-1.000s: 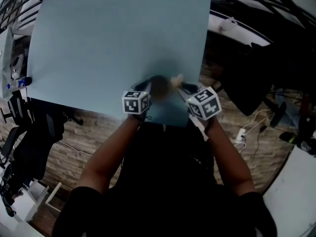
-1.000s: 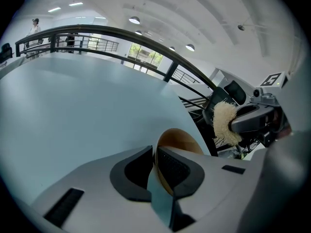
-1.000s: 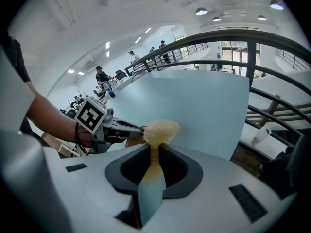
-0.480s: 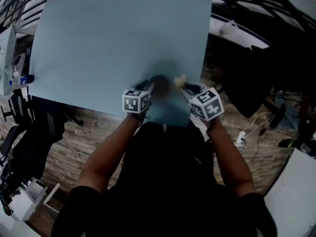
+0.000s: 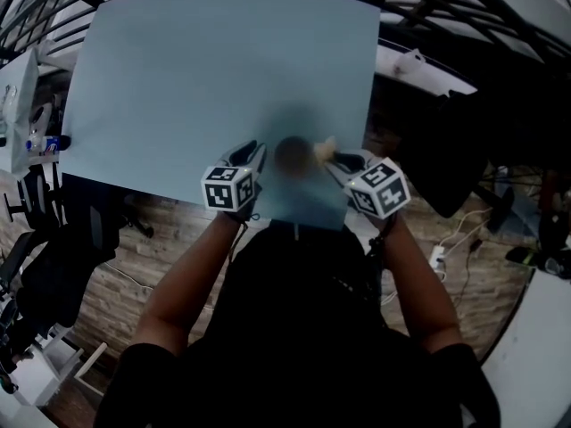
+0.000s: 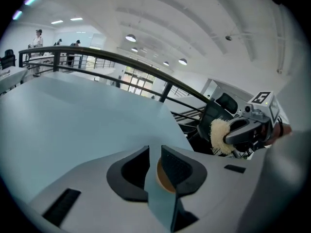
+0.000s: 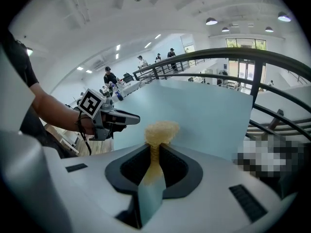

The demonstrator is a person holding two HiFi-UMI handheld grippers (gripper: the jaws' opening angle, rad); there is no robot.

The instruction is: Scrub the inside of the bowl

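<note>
**Head view.** We take the light blue table (image 5: 178,78) as reference. The bowl (image 5: 291,154), a dark, blurred round form, stands on the table close to its near edge, toward the right-hand corner. Along that edge we read, in order, the left gripper (image 5: 252,153), the bowl, and the right gripper (image 5: 337,160). Both grippers hover above the table surface with their marker cubes hanging out past the near edge. A pale yellow scrubber (image 5: 323,146) juts from the right gripper's tips over the table. Beyond the table's near edge we see a wooden floor (image 5: 143,257).

**Left gripper view.** The left gripper (image 6: 155,152) points down across the table (image 6: 73,115). Its jaws stand partly apart and have just been closing a little. Table surface shows through the gap. We see a brown curve of the bowl (image 6: 163,177) low in that gap, against the right-hand jaw, but the pads do not clamp it. The right gripper (image 6: 228,136) and its scrubber (image 6: 218,136) appear off the table's right side.

**Right gripper view.** The right gripper (image 7: 155,147) has its jaws closed on the scrubber (image 7: 160,129). A thin strand is pinched between the pads and a fibrous tuft stands clear above the tips, against the table (image 7: 204,110). The left gripper (image 7: 132,118) appears at the table's left side.
</note>
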